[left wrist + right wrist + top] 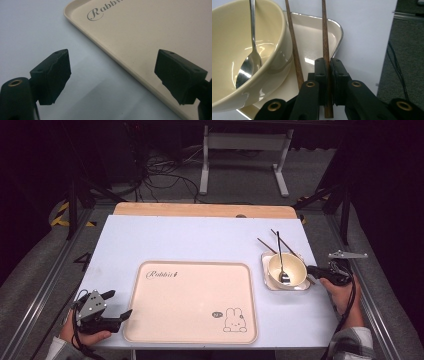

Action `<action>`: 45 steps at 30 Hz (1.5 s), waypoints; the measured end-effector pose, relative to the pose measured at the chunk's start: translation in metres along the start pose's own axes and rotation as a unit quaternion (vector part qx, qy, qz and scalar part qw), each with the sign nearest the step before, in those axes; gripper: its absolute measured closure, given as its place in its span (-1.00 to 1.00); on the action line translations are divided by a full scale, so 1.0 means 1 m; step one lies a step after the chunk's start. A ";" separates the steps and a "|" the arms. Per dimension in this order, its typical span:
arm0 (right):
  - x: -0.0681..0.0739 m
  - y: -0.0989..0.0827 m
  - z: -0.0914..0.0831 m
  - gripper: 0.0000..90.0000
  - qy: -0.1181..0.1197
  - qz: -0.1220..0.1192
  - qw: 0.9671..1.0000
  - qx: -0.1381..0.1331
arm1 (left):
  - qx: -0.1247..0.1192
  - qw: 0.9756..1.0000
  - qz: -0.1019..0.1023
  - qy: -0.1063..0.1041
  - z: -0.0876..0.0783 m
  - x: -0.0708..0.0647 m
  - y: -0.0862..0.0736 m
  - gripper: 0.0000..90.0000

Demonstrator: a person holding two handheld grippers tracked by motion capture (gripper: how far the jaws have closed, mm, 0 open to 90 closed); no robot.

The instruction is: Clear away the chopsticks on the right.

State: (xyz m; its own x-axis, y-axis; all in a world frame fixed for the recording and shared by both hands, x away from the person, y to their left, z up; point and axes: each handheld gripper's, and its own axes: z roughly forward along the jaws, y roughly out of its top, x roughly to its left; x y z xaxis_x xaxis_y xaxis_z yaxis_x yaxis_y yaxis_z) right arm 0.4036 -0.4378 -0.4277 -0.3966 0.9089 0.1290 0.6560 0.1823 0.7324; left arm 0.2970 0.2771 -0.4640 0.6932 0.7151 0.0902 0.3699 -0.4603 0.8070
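A cream bowl (295,268) with a metal spoon (281,265) in it stands on a small square plate (301,287) at the table's right. Two brown chopsticks (280,242) rest across that plate, pointing away. My right gripper (311,270) comes in from the right and is shut on one chopstick (324,30), clamped between the black pads of the right gripper (328,61). The other chopstick (292,37) lies loose just left of the jaws, against the bowl (232,37). My left gripper (120,304) stands open at the front left, its jaws spread over the edge of the large tray (150,37).
A large beige tray (192,264) with a rabbit drawing lies empty at the table's front centre. The white tabletop (200,240) stretches behind it to a wooden strip (200,210). Metal rails run along both table sides.
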 end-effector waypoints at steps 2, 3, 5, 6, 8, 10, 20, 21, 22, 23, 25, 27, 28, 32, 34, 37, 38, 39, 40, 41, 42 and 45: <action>-0.001 0.001 -0.004 0.89 -0.002 0.004 1.000 -0.010 | 0.001 1.000 0.001 0.000 0.000 0.000 0.000 -0.68; -0.001 0.001 -0.007 0.89 -0.004 0.005 1.000 -0.016 | 0.000 1.000 0.000 0.000 0.000 0.000 0.000 -0.68; -0.001 0.003 -0.011 0.89 -0.009 0.008 0.999 -0.031 | 0.000 1.000 0.001 -0.001 0.000 0.000 0.000 -0.68; 0.000 0.004 -0.014 0.89 -0.009 0.009 0.999 -0.039 | 0.000 1.000 0.001 0.000 0.000 0.000 0.000 -0.68; 0.001 0.006 -0.019 0.89 -0.015 0.013 0.998 -0.053 | 0.000 1.000 0.001 0.000 0.000 0.000 0.000 -0.68; 0.003 0.008 -0.025 0.89 -0.019 0.013 0.997 -0.068 | 0.000 1.000 0.002 0.000 0.000 0.000 0.000 -0.68; 0.029 0.025 -0.052 0.89 -0.009 -0.015 0.991 -0.133 | 0.007 1.000 0.007 0.000 0.001 -0.001 0.000 -0.68; 0.033 0.027 -0.052 0.89 -0.006 -0.020 0.991 -0.135 | 0.007 1.000 0.008 0.000 0.001 -0.001 0.000 -0.68; 0.037 0.028 -0.053 0.89 -0.002 -0.024 0.990 -0.138 | 0.006 1.000 0.008 0.001 0.001 -0.001 0.000 -0.68; 0.040 0.029 -0.054 0.89 -0.001 -0.027 0.990 -0.140 | 0.006 1.000 0.007 -0.001 0.001 -0.001 0.000 -0.68; 0.047 0.032 -0.056 0.89 0.003 -0.037 0.989 -0.142 | 0.007 1.000 0.010 -0.001 0.002 -0.001 0.000 -0.68; 0.055 0.035 -0.058 0.89 0.008 -0.046 0.988 -0.148 | 0.007 1.000 0.010 0.000 0.002 -0.002 0.000 -0.68; 0.058 0.036 -0.059 0.89 0.010 -0.048 0.988 -0.149 | 0.008 1.000 0.010 0.001 0.002 -0.002 0.000 -0.68; 0.070 0.039 -0.062 0.89 0.022 -0.056 0.986 -0.154 | 0.007 1.000 0.011 0.001 0.001 -0.002 0.000 -0.68; 0.076 0.040 -0.062 0.89 0.028 -0.065 0.985 -0.155 | 0.007 1.000 0.010 0.000 0.001 -0.002 0.000 -0.68; 0.088 0.041 -0.063 0.89 0.038 -0.078 0.984 -0.153 | 0.006 1.000 0.011 -0.002 0.002 -0.002 0.000 -0.68; 0.092 0.041 -0.062 0.89 0.043 -0.084 0.984 -0.151 | 0.005 1.000 0.011 -0.003 0.002 -0.002 0.000 -0.68; 0.096 0.042 -0.062 0.89 0.048 -0.088 0.984 -0.148 | 0.004 1.000 0.011 -0.004 0.002 -0.002 0.000 -0.68; 0.100 0.042 -0.061 0.89 0.053 -0.093 0.983 -0.147 | 0.004 1.000 0.011 -0.004 0.002 -0.002 0.000 -0.68; 0.104 0.043 -0.060 0.89 0.057 -0.098 0.983 -0.147 | 0.005 1.000 0.012 -0.003 0.002 -0.002 0.000 -0.68; 0.108 0.043 -0.059 0.89 0.060 -0.103 0.982 -0.145 | 0.005 1.000 0.012 -0.004 0.002 -0.002 0.000 -0.68; 0.120 0.043 -0.056 0.89 0.072 -0.116 0.981 -0.140 | 0.004 1.000 0.010 -0.004 0.003 -0.002 0.000 -0.68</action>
State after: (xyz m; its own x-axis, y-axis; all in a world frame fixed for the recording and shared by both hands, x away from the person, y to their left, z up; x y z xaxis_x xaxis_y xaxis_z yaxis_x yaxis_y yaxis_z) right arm 0.3484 -0.3417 -0.3434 -0.6152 0.7882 0.0153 0.3430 0.2501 0.9054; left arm 0.2974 0.2739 -0.4658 0.7057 0.7014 0.1006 0.3617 -0.4787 0.8000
